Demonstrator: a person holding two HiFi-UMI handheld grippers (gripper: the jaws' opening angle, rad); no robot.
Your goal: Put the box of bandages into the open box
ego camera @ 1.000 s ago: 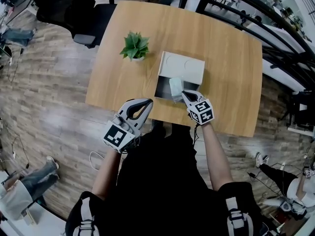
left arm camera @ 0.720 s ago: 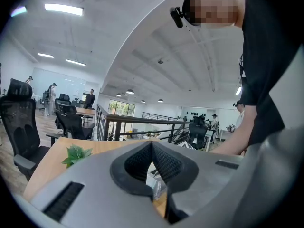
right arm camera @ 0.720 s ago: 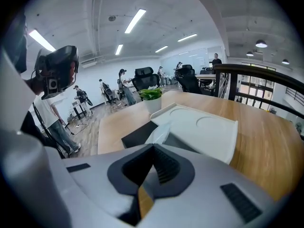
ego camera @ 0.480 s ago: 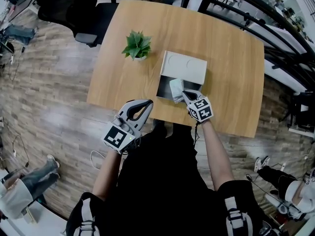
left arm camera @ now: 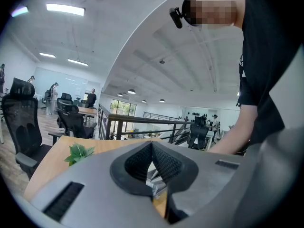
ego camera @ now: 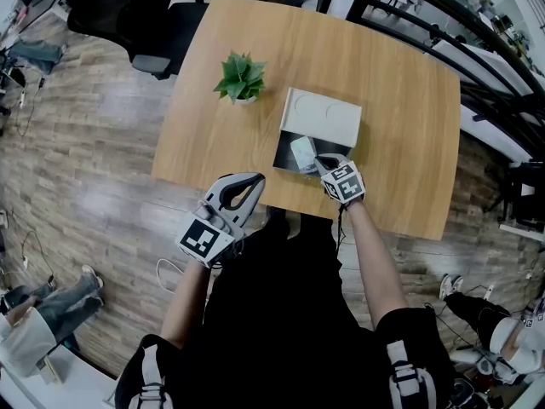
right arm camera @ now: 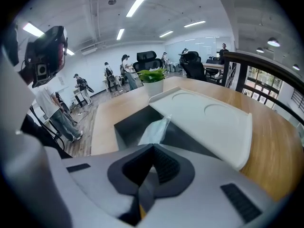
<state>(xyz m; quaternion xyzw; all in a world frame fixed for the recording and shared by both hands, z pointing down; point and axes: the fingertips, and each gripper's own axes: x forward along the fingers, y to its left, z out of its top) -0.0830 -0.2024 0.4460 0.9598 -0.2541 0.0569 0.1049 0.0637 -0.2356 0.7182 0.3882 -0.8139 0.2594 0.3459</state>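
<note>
The open box (ego camera: 286, 148) has a dark inside and a white lid (ego camera: 324, 116) standing up behind it, near the front of the wooden table (ego camera: 400, 100). The pale box of bandages (ego camera: 302, 153) sits low inside the dark box, tilted. My right gripper (ego camera: 320, 164) is shut on its near edge, at the box's front right corner. In the right gripper view the bandages (right arm camera: 155, 128) stick out from the closed jaws over the dark box (right arm camera: 127, 122). My left gripper (ego camera: 243, 192) hangs shut and holds nothing, off the table's front edge.
A small potted plant (ego camera: 241, 77) stands on the table left of the open box. A black office chair (ego camera: 128, 15) is at the table's far left corner. A dark railing (ego camera: 477, 66) runs along the right side. The person's body stands just behind the table's front edge.
My right gripper has moved forward and down, carrying the bandages from above the open box's front edge into its dark inside. The left gripper has stayed put.
</note>
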